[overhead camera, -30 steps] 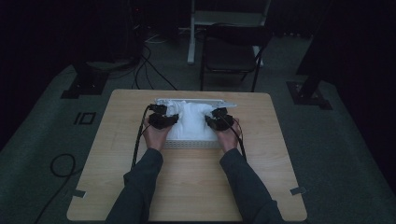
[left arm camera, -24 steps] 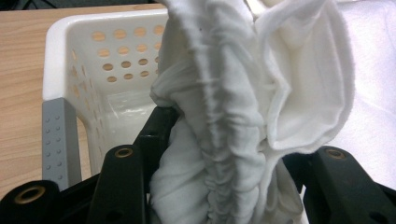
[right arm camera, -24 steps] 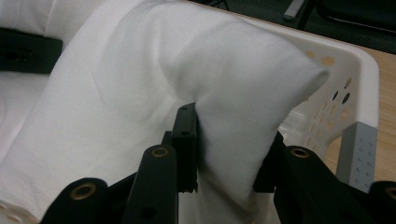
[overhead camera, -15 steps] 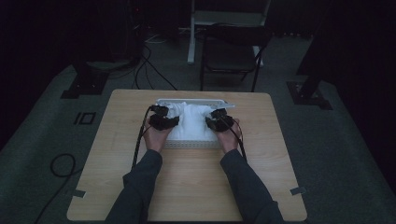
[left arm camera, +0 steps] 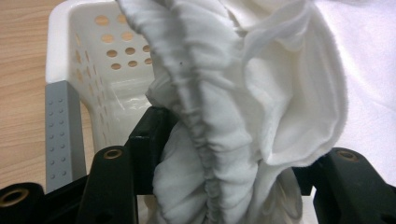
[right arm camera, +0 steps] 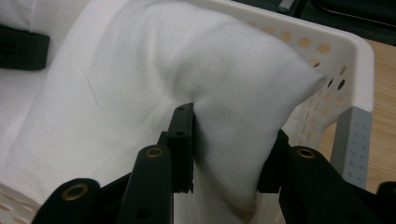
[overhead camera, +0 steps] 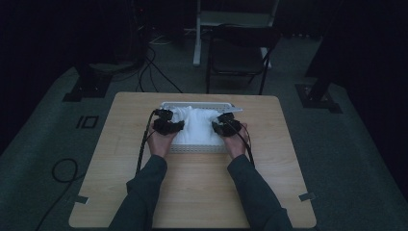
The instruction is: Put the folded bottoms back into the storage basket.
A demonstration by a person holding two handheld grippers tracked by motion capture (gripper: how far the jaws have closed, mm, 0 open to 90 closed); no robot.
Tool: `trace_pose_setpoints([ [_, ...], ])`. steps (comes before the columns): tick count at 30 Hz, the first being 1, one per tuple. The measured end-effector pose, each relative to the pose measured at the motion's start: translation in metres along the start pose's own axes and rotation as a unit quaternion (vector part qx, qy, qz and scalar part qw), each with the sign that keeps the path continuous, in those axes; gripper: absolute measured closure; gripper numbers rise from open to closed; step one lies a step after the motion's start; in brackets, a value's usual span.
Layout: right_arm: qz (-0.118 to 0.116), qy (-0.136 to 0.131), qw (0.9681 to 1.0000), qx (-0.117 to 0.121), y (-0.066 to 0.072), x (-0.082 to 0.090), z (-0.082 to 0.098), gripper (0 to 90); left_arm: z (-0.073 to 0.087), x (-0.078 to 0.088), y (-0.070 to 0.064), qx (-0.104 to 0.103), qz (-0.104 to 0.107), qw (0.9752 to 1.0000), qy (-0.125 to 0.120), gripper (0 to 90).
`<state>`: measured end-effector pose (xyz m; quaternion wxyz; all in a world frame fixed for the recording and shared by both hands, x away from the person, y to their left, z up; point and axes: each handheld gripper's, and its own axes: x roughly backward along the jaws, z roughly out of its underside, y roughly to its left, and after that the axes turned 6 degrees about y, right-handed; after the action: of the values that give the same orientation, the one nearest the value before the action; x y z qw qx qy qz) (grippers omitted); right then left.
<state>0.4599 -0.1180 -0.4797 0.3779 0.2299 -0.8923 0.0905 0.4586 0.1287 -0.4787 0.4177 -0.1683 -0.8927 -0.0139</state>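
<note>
Black jaws of the left gripper stand at the bottom of the left gripper view with a bunched fold of the white cloth between them; they have just been opening, and the fold sits loosely in the gap. At the bottom centre of the right gripper view, the right gripper pinches a smooth fold of the cloth, its jaws easing slightly apart. Around the cloth is the white perforated basket, with a grey corner post. In the high view both grippers sit mid-frame over the basket on the wooden table.
</note>
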Motion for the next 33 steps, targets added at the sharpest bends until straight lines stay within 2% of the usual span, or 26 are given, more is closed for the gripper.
trace_pose_setpoints([
  [8,0.002,0.004,1.0000,0.000,-0.0009,-0.0015,0.0026,66.4,0.0043,-0.0023,-0.0009,-0.001,-0.009,1.0000,-0.003,41.8],
  [12,0.002,0.005,1.0000,0.001,-0.0005,-0.0020,0.0029,66.8,0.0078,-0.0047,0.0029,0.010,-0.002,0.9999,-0.003,41.6],
  [26,0.002,0.006,1.0000,-0.007,-0.0024,-0.0032,0.0052,66.5,0.0092,-0.0002,0.0065,0.019,0.014,0.9996,-0.016,37.6],
  [33,0.009,0.006,0.9997,-0.022,-0.0065,-0.0027,0.0056,57.8,0.0082,0.0032,0.0073,0.011,0.005,0.9996,-0.026,31.5],
])
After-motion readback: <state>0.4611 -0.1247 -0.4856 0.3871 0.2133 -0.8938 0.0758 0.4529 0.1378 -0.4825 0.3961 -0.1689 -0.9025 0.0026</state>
